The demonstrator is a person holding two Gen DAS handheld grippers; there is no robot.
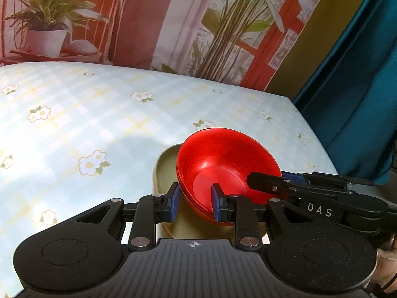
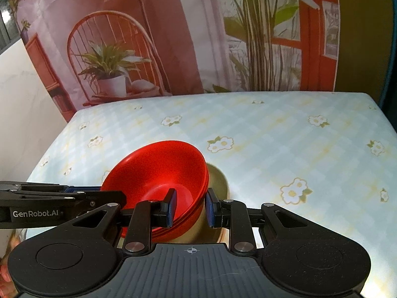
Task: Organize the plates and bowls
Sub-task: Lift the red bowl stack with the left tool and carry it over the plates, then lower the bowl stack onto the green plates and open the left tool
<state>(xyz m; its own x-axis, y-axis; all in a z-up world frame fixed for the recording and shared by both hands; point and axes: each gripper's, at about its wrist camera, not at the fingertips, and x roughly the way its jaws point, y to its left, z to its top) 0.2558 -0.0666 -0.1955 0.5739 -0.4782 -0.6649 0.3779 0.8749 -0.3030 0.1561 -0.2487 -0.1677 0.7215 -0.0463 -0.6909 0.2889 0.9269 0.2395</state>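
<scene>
With the red bowls [image 1: 223, 168] already nested and tilted over the tan plate [image 1: 166, 171], the left gripper [image 1: 196, 198] and right gripper [image 2: 189, 206] each straddle opposite rims, jaws part-open and not visibly clamped, so setting them down apparently remains.

Red bowls [image 2: 158, 173] between right gripper [image 2: 189, 204] fingers [image 2: 171, 207]

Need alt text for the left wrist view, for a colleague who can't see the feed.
The left gripper straddles the near rim of a tilted stack of red bowls, one finger inside, one outside, above an olive plate on the floral tablecloth. The right gripper reaches in at the stack's right rim.
</scene>
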